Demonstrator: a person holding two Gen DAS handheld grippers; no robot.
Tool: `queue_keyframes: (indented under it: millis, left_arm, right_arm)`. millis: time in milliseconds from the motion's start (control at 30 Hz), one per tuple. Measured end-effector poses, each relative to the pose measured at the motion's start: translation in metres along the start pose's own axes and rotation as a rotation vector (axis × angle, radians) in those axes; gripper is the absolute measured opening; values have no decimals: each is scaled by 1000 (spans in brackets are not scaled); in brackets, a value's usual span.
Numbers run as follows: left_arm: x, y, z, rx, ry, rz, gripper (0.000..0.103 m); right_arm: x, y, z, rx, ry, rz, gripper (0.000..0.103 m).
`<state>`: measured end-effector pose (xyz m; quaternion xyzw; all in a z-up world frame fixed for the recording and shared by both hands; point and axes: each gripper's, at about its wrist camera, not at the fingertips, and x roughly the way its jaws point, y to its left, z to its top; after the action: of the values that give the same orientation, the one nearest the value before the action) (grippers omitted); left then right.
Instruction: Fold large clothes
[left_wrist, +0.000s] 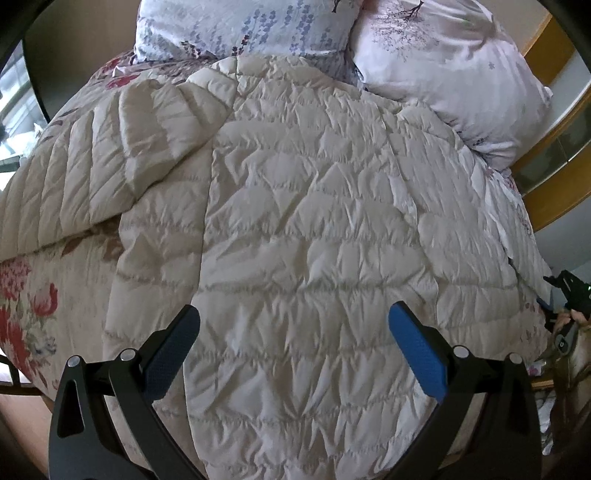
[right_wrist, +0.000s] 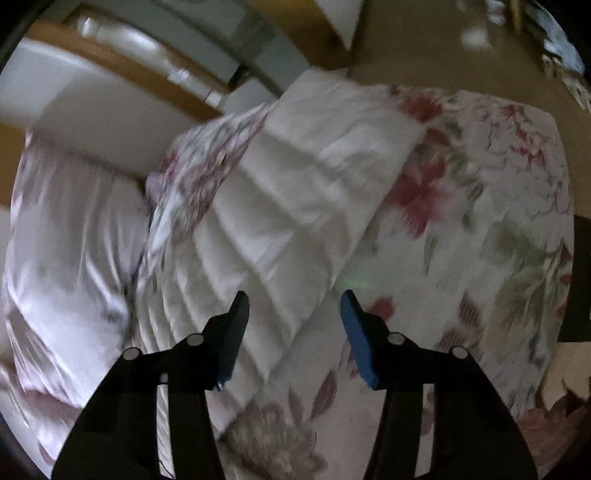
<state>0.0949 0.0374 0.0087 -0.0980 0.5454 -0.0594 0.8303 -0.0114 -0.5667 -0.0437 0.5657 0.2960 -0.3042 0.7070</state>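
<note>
A large cream quilted down coat (left_wrist: 303, 221) lies spread across the bed, one sleeve (left_wrist: 122, 147) stretched out to the left. My left gripper (left_wrist: 294, 308) hovers over the coat's near part, jaws wide open and empty. In the blurred right wrist view, a cream quilted part of the coat (right_wrist: 295, 192) runs diagonally over the floral sheet. My right gripper (right_wrist: 294, 295) hangs above it, its blue pads apart with nothing between them. A hand (left_wrist: 570, 319) holding that gripper's body shows at the right edge of the left wrist view.
The floral bedsheet (left_wrist: 26, 314) (right_wrist: 480, 221) covers the bed. Two pale flowered pillows (left_wrist: 240, 26) (left_wrist: 454, 74) lie at the head. A pale pillow (right_wrist: 66, 240) also lies beside the coat. Wooden furniture (left_wrist: 554, 55) stands past the right side.
</note>
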Motion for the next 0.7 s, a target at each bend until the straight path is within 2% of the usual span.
queue_keyframes:
  millis: [133, 367, 467, 533, 700]
  left_arm:
    - [5, 2, 10, -11, 3, -3, 102]
    - [6, 5, 23, -31, -11, -18, 102]
    - [7, 7, 28, -45, -17, -24, 102]
    - [7, 9, 32, -59, -21, -37, 102]
    - [8, 12, 41, -95, -31, -81, 102]
  right_arm:
    - [5, -6, 17, 34, -30, -16, 46]
    - [9, -21, 32, 101, -63, -30, 31]
    - [10, -26, 37, 109, -69, -55, 13]
    - [11, -20, 37, 85, -69, -68, 4]
    - [7, 28, 32, -85, -119, -56, 3]
